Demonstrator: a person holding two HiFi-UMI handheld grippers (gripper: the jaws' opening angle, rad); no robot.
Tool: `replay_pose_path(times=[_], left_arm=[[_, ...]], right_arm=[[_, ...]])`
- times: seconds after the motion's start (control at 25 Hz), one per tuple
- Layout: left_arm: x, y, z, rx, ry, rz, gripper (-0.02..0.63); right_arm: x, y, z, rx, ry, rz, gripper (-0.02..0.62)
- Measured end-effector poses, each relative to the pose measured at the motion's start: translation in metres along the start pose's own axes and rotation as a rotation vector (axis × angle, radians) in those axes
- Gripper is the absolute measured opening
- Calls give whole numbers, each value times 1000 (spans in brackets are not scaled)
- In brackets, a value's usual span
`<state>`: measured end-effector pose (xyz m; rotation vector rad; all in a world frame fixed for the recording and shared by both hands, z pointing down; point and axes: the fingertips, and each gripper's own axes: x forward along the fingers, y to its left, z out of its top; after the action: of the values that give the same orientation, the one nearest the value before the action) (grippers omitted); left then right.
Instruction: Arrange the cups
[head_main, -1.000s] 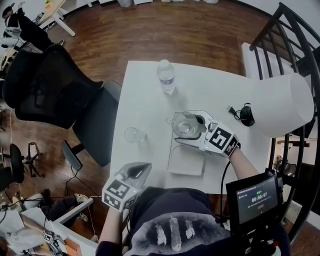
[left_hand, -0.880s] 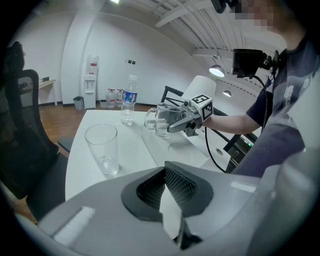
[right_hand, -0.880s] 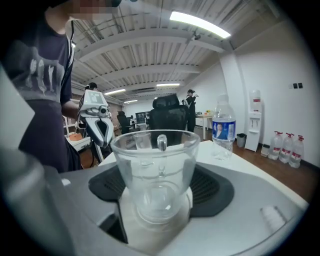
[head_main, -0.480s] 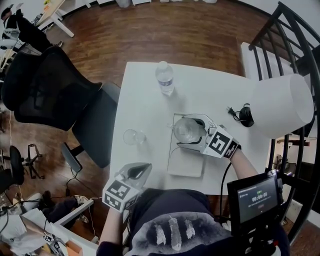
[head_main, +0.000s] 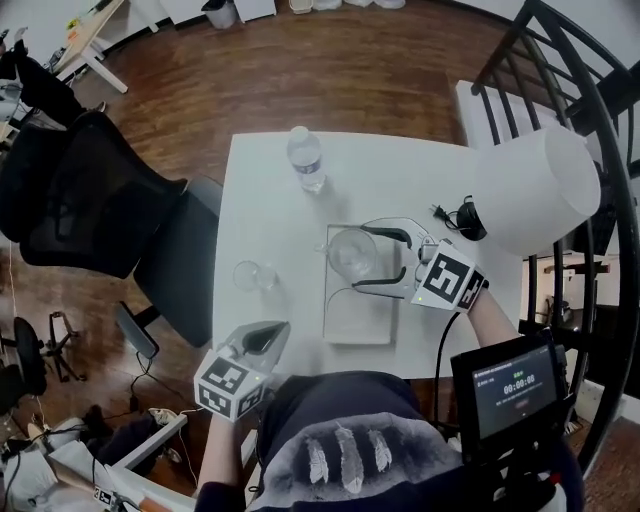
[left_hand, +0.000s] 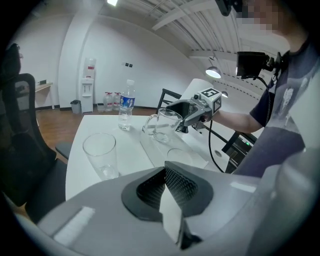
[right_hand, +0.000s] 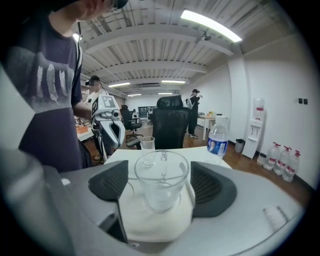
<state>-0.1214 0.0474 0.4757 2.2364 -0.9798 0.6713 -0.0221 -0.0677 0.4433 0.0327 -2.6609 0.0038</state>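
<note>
Two cups: handled cup (right_hand: 161, 182) gripped in my right fingers (right_hand: 212, 187); tall glass (head_main: 252, 275) to its left.
Left fingers (left_hand: 175, 187): shut, empty, nearer that glass.

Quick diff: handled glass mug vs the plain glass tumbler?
The mug has a handle and looks wider; the tumbler is a plain, narrower cylinder. The mug is gripped in the right tongs over the white tray; the tumbler stands free on the bare table, off the tray. Both are clear glass, upright, and look empty.
</note>
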Motion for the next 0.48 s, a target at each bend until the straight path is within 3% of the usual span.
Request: replay_pose_path(times=[0.16, 0.32, 0.48], left_arm=[[-1, 0, 6, 22, -13, -15, 15], [-5, -3, 14, 35, -35, -13, 15], [0, -12, 19, 54, -49, -44, 14]], right_arm=[[-16, -3, 35, -16, -51, -36, 383], [-39, -6, 76, 5, -173, -66, 383], [-71, -12, 94, 48, -236, -122, 383]])
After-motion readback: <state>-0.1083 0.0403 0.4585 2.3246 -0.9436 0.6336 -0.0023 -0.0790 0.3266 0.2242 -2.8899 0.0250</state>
